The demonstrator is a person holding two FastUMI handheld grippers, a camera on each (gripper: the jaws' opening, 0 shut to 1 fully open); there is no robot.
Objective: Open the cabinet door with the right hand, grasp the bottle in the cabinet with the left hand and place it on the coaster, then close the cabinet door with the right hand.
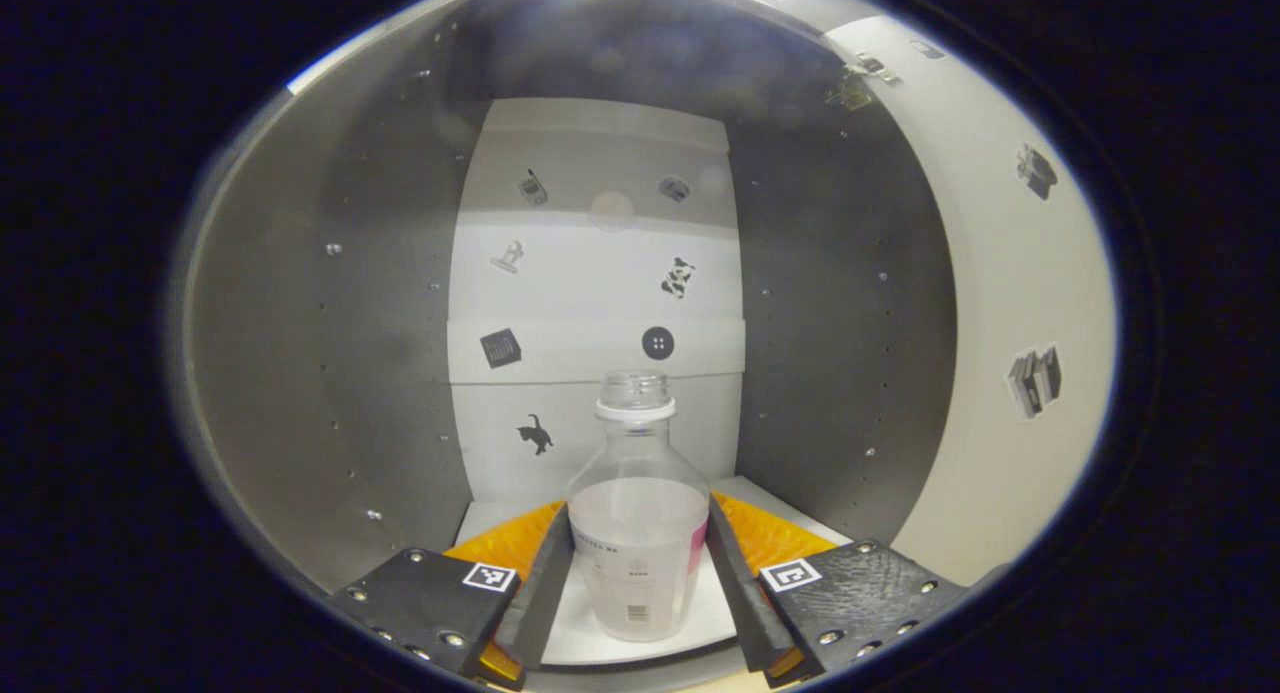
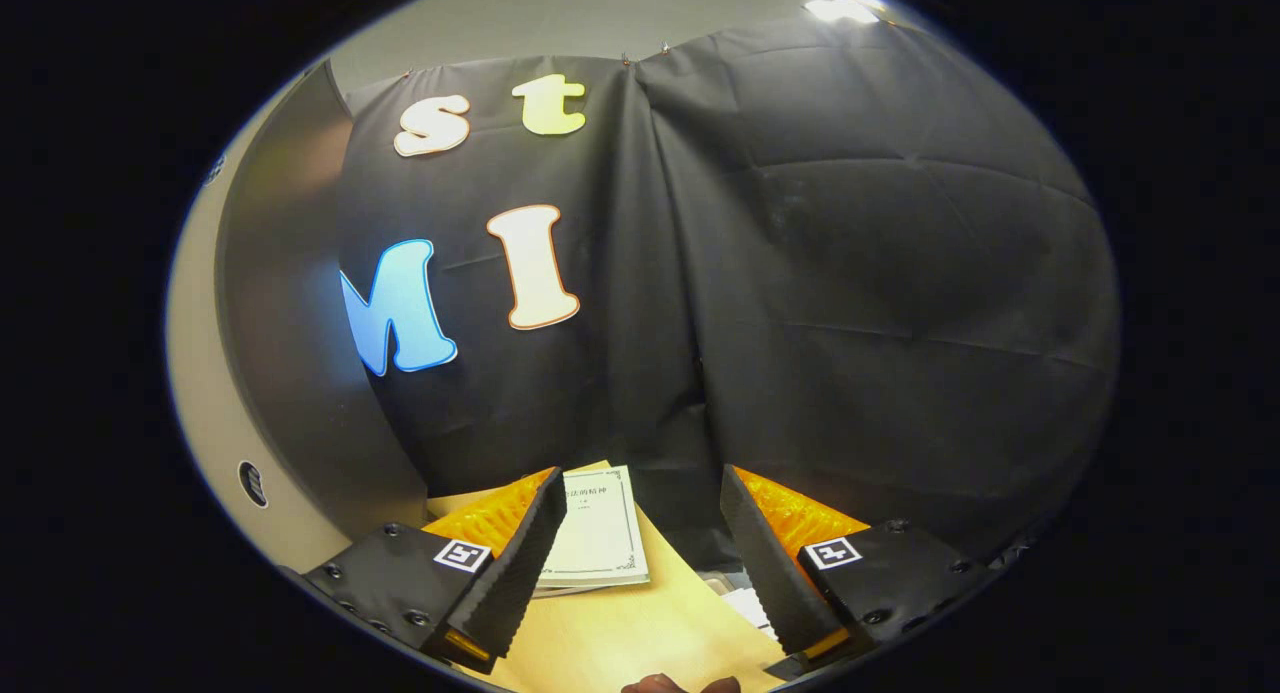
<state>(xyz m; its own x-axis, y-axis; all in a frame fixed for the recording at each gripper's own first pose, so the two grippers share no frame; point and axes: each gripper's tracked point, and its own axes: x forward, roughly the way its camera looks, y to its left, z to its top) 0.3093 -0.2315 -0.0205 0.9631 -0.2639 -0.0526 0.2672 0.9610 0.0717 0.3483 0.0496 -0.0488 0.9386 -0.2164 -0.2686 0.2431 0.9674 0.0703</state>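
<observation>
In the left gripper view the cabinet is the biggest thing: its grey side walls curve around on both sides, and its pale back panel carries small stickers, among them a cat, a button and a cow-patterned shape. The cabinet door stands swung open at the right, pale on its inner face, with a hinge near its top and two more stickers on it. The white shelf floor of the cabinet runs out toward the front edge.

On that shelf floor, near the front edge and about midway between the side walls, the bottle stands upright. It is clear plastic, capless, with a white collar ring under its threaded neck and a printed label around its lower body. The left claw sits around the bottle's lower body, one finger against each side, holding it.

In the right gripper view the right claw is spread wide with nothing between its fingers. Below it lies the tan bench, and near the bench's far edge rests a pale booklet with a decorated border. A grey cabinet side rises at the left of that view.
</observation>
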